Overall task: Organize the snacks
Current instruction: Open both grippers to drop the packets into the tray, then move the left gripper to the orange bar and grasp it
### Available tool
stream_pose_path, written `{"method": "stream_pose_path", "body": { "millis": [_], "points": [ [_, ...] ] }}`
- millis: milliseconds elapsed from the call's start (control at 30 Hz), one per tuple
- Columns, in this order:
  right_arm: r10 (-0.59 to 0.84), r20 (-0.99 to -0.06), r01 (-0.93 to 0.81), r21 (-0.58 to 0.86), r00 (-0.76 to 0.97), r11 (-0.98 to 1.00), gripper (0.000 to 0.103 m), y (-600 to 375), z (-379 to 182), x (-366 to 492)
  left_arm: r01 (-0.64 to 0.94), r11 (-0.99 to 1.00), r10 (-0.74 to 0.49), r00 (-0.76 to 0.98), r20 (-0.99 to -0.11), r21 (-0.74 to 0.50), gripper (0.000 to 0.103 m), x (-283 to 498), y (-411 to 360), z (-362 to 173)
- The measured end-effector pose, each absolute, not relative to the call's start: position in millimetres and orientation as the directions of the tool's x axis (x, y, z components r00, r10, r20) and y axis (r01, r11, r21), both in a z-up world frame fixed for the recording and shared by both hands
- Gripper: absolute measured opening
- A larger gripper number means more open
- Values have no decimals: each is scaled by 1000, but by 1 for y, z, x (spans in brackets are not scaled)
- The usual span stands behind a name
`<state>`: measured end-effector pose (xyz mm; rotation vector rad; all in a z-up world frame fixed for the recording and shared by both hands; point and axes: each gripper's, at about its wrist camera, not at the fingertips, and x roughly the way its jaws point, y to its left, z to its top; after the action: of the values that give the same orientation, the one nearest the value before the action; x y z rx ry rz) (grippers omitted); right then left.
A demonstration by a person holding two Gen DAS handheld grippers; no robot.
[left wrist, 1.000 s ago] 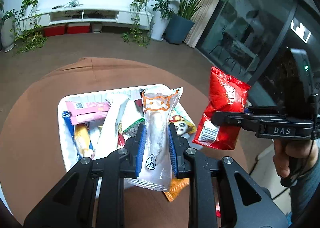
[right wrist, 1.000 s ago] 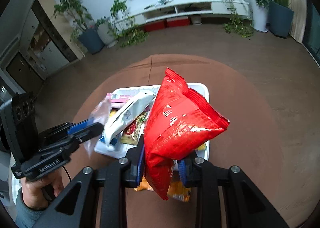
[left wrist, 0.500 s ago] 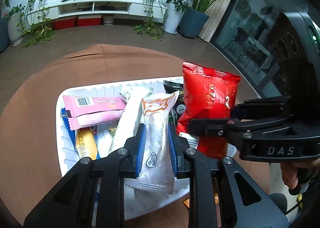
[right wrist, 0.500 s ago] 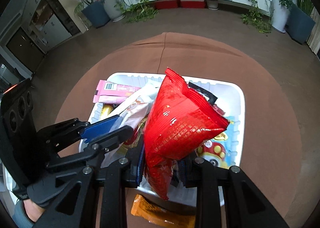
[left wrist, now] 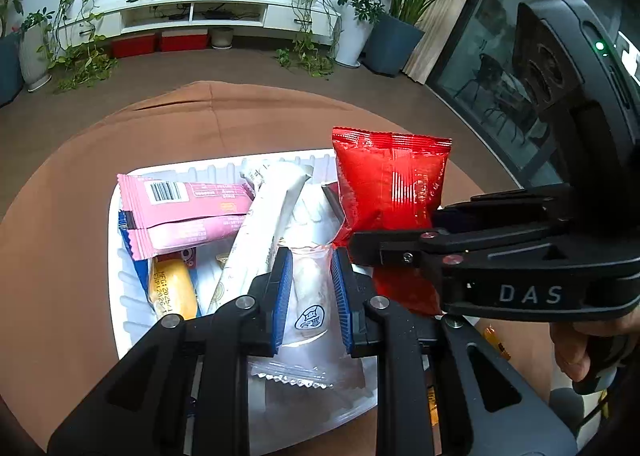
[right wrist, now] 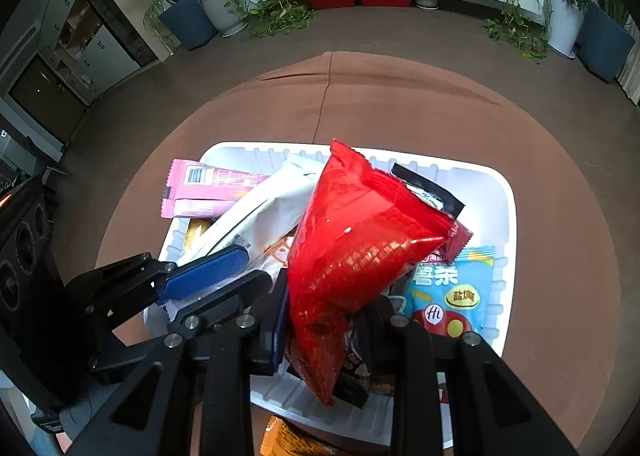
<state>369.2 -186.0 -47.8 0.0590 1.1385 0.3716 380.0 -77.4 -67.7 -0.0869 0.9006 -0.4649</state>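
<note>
Your left gripper point(left wrist: 311, 292) was pinching a clear-wrapped white snack point(left wrist: 308, 296) between its blue pads, low in the centre of the left wrist view, directly over the white tray point(left wrist: 120, 296). Your right gripper point(right wrist: 328, 320) was clamped on the lower end of a red bag point(right wrist: 352, 248), which stood up and leaned toward the upper right in its own view; in the left wrist view that bag point(left wrist: 390, 192) sat just right of centre, over the tray's right part. The tray rested on the round brown table point(right wrist: 400, 104) and held a pink bar point(left wrist: 184, 200) at upper left, a long white packet point(left wrist: 260, 232) lying diagonally, a yellow snack point(left wrist: 172, 288) at lower left and a blue packet point(right wrist: 452, 288) at the right. An orange packet point(right wrist: 288, 440) lay on the table at the bottom edge, outside the tray.
</note>
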Motion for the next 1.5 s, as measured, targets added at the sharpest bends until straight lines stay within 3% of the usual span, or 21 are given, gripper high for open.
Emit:
{"method": "stream_pose_path", "body": {
  "millis": [400,533,600,667,933,967,1100,1267,1433,1500],
  "points": [
    [339,-861,-224,270,379,936,33,-191,-52,374,332,896,-439,565,-699,-294,21,358,-68,-63],
    [352,-854,-225,284,383,932,44,-190,-52,374,334,896,-441,581,-684,-293,21,348,-65,-56],
    [357,-850,-228,287,387,930,49,-188,-51,374,335,895,-443,587,-678,-295,27,343,-63,-50],
    [352,-849,-230,280,393,932,51,-186,-50,372,327,899,-437,603,-667,-293,41,335,-60,-44],
    [362,-828,-208,299,429,931,65,-190,-41,369,301,903,-430,645,-632,-307,62,310,-40,-28],
    [365,-823,-202,305,436,931,65,-192,-40,368,300,903,-429,650,-627,-307,69,307,-37,-26],
    [379,-810,-178,335,447,925,67,-199,-38,365,287,902,-429,670,-606,-321,77,295,-24,-17],
    [397,-777,-172,361,489,917,70,-212,-24,351,275,904,-424,676,-602,-328,98,279,-12,-10],
    [395,-669,-140,402,630,905,92,-250,-1,301,332,903,-429,667,-610,-273,103,257,-18,-2],
    [397,-641,-122,430,656,895,94,-267,-2,276,386,894,-438,644,-627,-229,103,250,-28,-1]
  ]
}}
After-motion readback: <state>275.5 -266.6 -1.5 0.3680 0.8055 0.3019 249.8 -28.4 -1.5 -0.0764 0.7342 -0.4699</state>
